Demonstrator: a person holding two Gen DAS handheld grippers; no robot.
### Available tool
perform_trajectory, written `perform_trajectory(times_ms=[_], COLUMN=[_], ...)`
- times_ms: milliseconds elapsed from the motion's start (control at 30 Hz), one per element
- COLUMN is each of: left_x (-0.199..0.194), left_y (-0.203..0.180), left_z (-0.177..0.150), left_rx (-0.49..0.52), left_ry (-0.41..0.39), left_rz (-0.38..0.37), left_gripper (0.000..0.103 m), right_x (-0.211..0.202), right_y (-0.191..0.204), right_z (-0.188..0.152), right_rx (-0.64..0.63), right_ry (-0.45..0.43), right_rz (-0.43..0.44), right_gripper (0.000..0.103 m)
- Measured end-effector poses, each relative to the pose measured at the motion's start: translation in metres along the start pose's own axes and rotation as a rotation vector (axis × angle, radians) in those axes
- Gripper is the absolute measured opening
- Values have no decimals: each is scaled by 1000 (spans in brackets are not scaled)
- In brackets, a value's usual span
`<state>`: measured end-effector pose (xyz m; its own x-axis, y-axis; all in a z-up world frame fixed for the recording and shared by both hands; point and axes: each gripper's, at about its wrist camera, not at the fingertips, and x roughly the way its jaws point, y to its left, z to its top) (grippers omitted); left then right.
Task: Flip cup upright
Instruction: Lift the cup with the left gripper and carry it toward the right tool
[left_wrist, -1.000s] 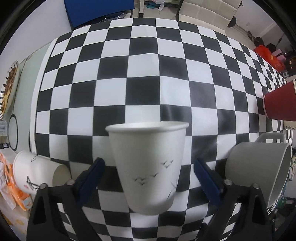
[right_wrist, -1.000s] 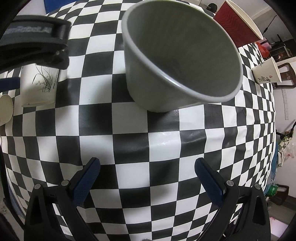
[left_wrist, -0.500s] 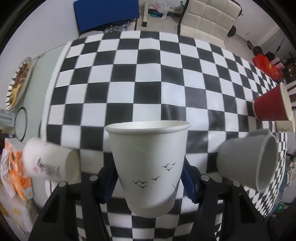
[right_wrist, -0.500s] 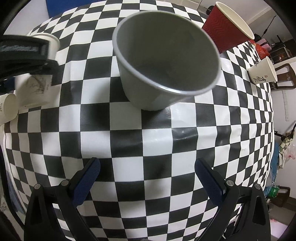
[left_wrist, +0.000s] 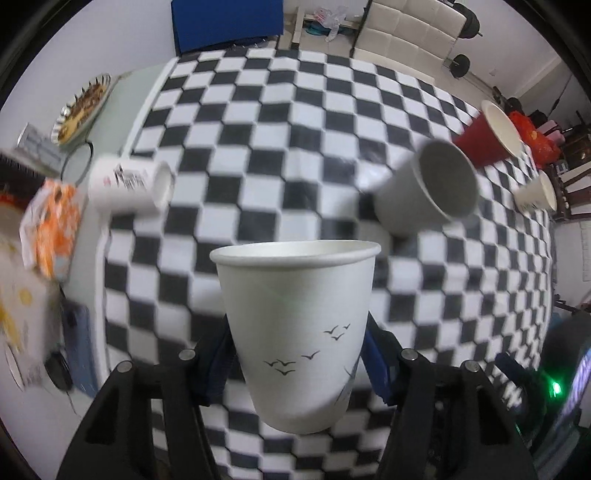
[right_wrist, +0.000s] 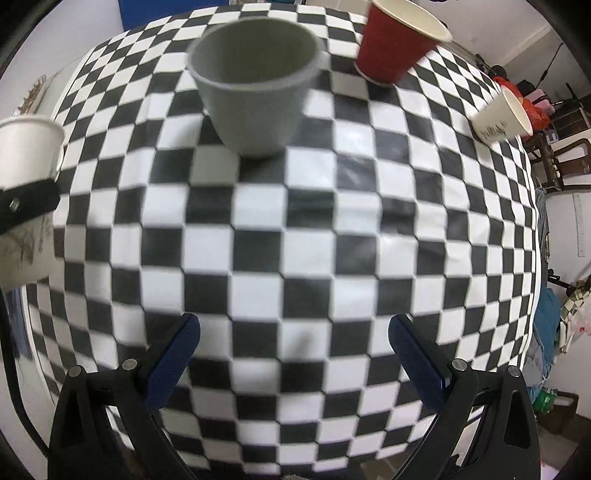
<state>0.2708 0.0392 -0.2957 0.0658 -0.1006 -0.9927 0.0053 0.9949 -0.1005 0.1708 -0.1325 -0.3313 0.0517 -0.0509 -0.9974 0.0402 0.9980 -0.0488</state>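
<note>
My left gripper (left_wrist: 297, 363) is shut on a white paper cup with a bird print (left_wrist: 295, 332), held upright with its mouth up, above the checkered table (left_wrist: 280, 122). The same cup shows at the left edge of the right wrist view (right_wrist: 26, 192), clamped by the left gripper. My right gripper (right_wrist: 295, 358) is open and empty over the table. A grey cup (right_wrist: 255, 88) stands upright on the table ahead of the right gripper; in the left wrist view it (left_wrist: 424, 188) is to the right.
A red paper cup (right_wrist: 395, 40) and a white printed cup (right_wrist: 502, 114) stand upright at the far right. Another white printed cup (left_wrist: 129, 188) lies on its side at the left table edge. A plate of food (left_wrist: 79, 109) and an orange packet (left_wrist: 51, 221) are further left.
My left gripper closed on the bird-print cup and lifted it up and back. My right gripper pulled back from the grey cup, which now stands upright.
</note>
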Motion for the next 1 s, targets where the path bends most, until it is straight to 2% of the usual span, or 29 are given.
perform_trajectory(times_ms=[167,300,433,667,767,800,1000], left_x=[3,24,54,85,92,81,91], left_y=[-48,-94,-137,-192,-200,-194,-200], left_z=[-40,-63,-78,-84,-84,-94,-92], left_rx=[8,40,71,97,84,84,81], left_ry=[45,89,140,166,153,145,118], left_rz=[-57,-99,-143,-155,-135,-128,-74], left_gripper=[58,58,58,58,58,58,58], right_x=[7,21,35,55,61,64,71], right_y=[-46,-90,-137,-194,-208,-214,-228], right_z=[-32,-55,-76,-95,-102,-104,-105], right_rx=[23,64,116,195,218,226,232], right_ry=[20,54,83,113,121,125,123], right_rz=[-12,-27,-49,-78,-86,-86,-89], right_gripper=[103,103,103,103,103,103,103])
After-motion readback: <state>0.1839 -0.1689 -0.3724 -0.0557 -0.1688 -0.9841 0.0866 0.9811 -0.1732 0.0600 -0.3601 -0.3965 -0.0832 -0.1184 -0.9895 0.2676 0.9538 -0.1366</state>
